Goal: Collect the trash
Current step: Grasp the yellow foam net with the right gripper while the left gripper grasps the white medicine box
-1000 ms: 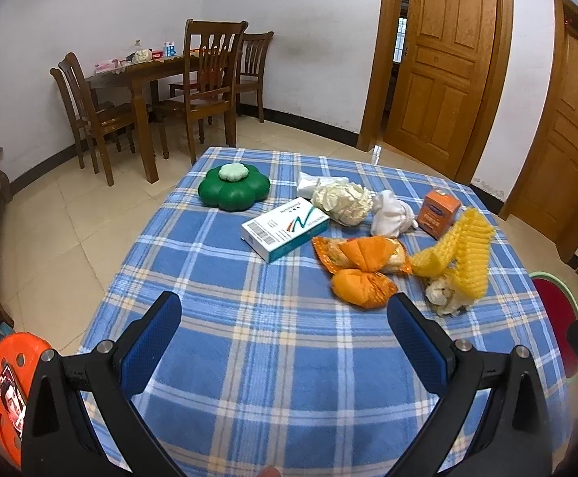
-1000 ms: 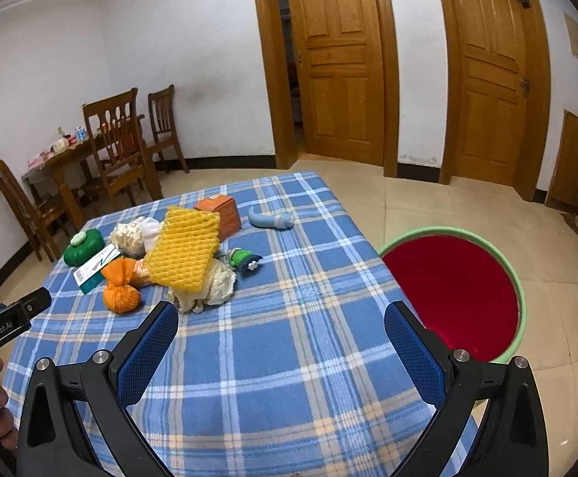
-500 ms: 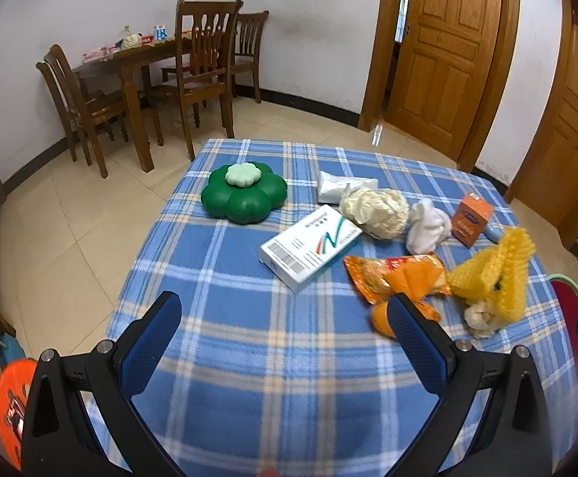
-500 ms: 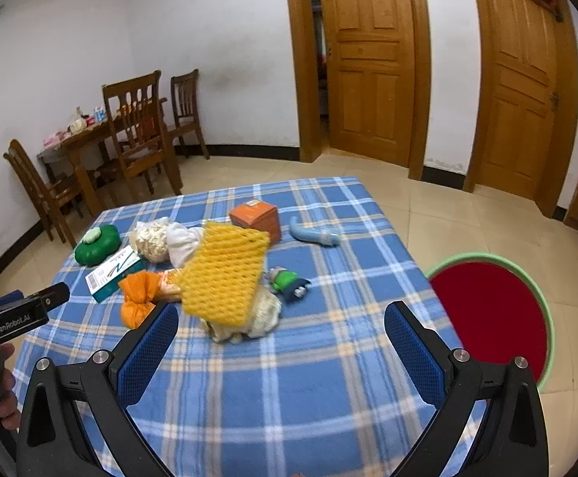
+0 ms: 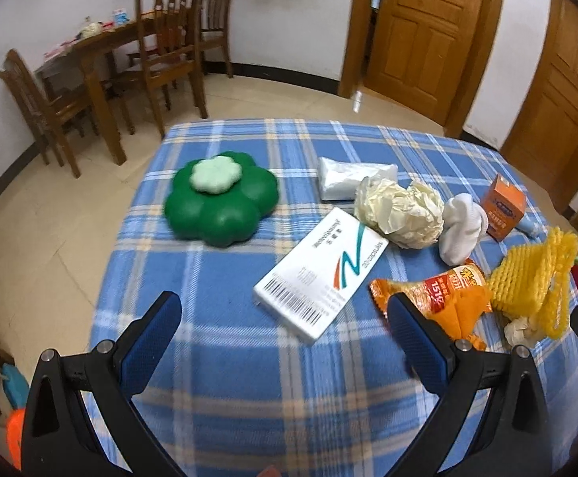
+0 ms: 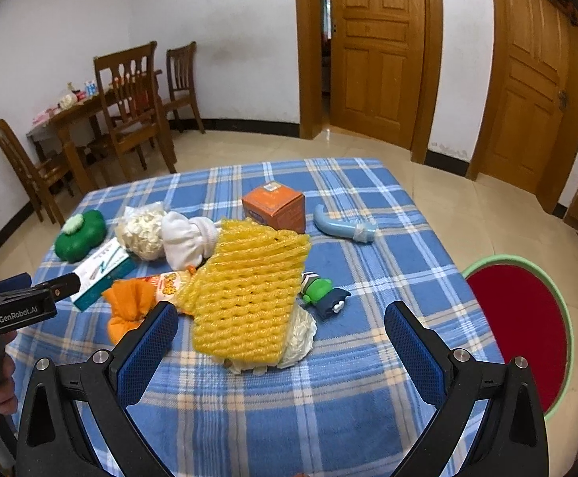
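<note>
Trash lies on a blue plaid table (image 5: 225, 389). In the left wrist view my left gripper (image 5: 285, 318) is open and empty, just short of a white box with a barcode (image 5: 320, 270), with an orange snack wrapper (image 5: 444, 290) at its right finger. Beyond lie crumpled cream paper (image 5: 400, 212), a white wad (image 5: 462, 226) and a small orange box (image 5: 505, 206). In the right wrist view my right gripper (image 6: 281, 326) is open and empty, close before a yellow foam net (image 6: 249, 290) lying on crumpled paper (image 6: 298, 338).
A green flower-shaped case (image 5: 221, 196) and a plastic packet (image 5: 348, 177) sit at the far left. A green toy (image 6: 322, 292) and a blue curved piece (image 6: 342, 228) lie right of the net. A red basin with a green rim (image 6: 523, 330) stands on the floor at the right.
Both grippers have moved forward and lower toward the pile, so the trash looks larger. The left one shifted toward the white box, the right one toward the yellow net. Both stay open.
</note>
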`<action>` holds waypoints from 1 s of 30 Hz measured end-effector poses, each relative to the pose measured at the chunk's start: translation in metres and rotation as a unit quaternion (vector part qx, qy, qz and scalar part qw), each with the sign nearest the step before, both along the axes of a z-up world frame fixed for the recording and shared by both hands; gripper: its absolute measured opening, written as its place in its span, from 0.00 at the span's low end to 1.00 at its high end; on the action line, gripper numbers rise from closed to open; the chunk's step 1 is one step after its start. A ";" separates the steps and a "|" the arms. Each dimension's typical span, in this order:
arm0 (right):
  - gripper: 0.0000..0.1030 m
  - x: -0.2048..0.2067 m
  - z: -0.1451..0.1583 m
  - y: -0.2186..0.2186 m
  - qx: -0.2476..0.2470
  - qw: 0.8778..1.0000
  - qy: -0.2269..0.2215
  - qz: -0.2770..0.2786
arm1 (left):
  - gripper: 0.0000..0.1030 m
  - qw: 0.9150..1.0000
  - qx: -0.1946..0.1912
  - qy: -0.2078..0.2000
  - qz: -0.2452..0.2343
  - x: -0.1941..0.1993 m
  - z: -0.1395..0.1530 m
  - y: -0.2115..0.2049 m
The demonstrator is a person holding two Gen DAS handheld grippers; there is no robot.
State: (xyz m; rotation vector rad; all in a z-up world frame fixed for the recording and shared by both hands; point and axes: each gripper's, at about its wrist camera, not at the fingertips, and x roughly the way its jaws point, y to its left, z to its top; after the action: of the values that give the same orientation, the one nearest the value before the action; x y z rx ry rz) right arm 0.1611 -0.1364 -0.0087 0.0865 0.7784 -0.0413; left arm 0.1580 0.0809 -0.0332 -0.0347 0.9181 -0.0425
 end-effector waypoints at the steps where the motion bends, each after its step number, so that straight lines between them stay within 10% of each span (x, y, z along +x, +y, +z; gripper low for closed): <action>1: 1.00 0.003 -0.002 -0.001 0.001 1.000 0.003 -0.002 | 0.99 1.000 0.003 0.002 -0.009 0.004 -0.002 -0.002; 7: 0.99 0.017 -0.010 0.001 0.004 1.000 0.018 -0.002 | 0.98 0.999 0.022 0.017 -0.040 0.026 -0.018 -0.012; 17: 0.65 0.021 -0.029 -0.003 0.011 0.999 0.044 0.008 | 0.81 0.998 0.013 0.032 -0.051 0.028 -0.032 -0.016; 30: 0.47 0.019 -0.038 -0.007 0.038 0.998 0.050 0.027 | 0.68 0.999 0.009 0.031 -0.038 0.023 -0.029 -0.021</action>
State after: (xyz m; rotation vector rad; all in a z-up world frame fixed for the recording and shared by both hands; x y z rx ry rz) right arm 0.1803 -0.1435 -0.0462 0.1370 0.8816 0.0355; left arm 0.1810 0.0601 -0.0619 0.0160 0.9818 -0.1040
